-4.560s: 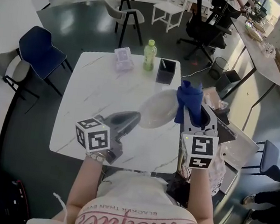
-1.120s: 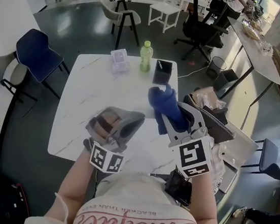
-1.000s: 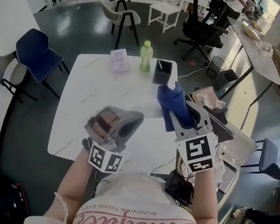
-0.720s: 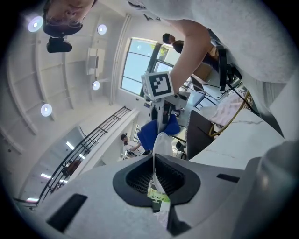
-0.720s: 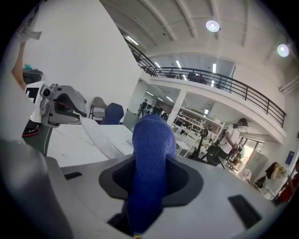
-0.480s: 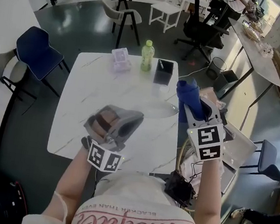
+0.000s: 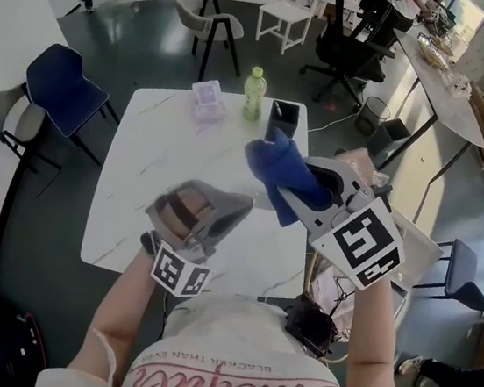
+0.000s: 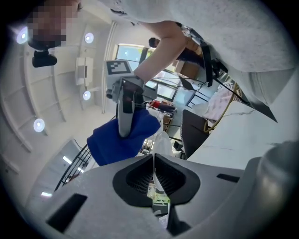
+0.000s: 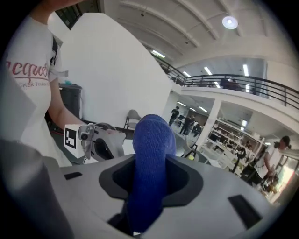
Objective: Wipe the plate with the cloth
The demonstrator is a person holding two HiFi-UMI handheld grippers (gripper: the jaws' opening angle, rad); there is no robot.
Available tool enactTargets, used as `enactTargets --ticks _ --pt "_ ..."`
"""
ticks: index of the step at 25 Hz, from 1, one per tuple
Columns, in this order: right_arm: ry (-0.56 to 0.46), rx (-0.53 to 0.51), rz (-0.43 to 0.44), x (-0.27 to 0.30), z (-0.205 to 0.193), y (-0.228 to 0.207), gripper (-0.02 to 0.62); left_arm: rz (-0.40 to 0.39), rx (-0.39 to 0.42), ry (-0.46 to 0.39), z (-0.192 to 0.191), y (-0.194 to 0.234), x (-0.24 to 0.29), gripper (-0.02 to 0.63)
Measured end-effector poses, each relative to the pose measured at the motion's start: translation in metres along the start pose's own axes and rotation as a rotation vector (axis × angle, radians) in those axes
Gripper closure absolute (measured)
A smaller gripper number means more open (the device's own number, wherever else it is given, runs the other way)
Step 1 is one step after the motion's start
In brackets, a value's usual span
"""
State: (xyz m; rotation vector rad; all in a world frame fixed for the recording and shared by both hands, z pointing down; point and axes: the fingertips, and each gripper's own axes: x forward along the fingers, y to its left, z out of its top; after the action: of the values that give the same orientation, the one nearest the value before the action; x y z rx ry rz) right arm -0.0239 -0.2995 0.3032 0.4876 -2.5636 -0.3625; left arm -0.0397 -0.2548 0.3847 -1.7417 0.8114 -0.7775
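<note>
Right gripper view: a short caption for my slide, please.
Right gripper shut on the blue cloth, one end past its jaws.

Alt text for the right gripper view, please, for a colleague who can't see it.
A blue cloth stands upright, clamped between the right tongs, filling the centre. Beyond it at left are the left tongs, against a bright hall.

Bright, evenly lit, fisheye-warped edges

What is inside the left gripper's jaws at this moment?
The left gripper pinches the white plate by its rim; seen edge-on, its faces are hidden. Beside it, the right gripper holds the blue cloth.
</note>
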Motion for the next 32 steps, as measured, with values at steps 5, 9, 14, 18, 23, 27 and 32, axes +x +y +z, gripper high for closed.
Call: enactTargets --ticks 5,9,14,18,23,27,32 --pt "0.167 -0.272 0.204 0.033 -0.014 0.035 0.469 -0.031 0.086 -0.022 0.010 -0.008 -0.003 0.595" --pt "0.257 -0.391 0.260 0.052 -0.025 0.043 0.471 -0.042 0.110 -0.007 0.010 -0.012 -0.005 0.595" --pt "0.284 -0.474 0.229 0.072 -0.035 0.031 0.472 -0.040 0.119 0.004 0.007 -0.011 -0.006 0.595" --pt "0.355 -0.532 0.222 0.080 -0.057 0.023 0.472 -0.038 0.119 -0.001 0.009 -0.011 -0.008 0.595" --pt "0.420 -0.471 0.209 0.078 -0.091 0.008 0.474 -0.026 0.104 -0.006 0.010 -0.007 -0.010 0.595" --pt "0.459 -0.399 0.184 0.073 -0.114 -0.006 0.474 -0.021 0.092 -0.010 0.009 -0.005 -0.010 0.594" --pt "0.509 -0.321 0.156 0.062 -0.142 -0.019 0.474 -0.006 0.075 -0.004 0.006 0.000 -0.013 0.594"
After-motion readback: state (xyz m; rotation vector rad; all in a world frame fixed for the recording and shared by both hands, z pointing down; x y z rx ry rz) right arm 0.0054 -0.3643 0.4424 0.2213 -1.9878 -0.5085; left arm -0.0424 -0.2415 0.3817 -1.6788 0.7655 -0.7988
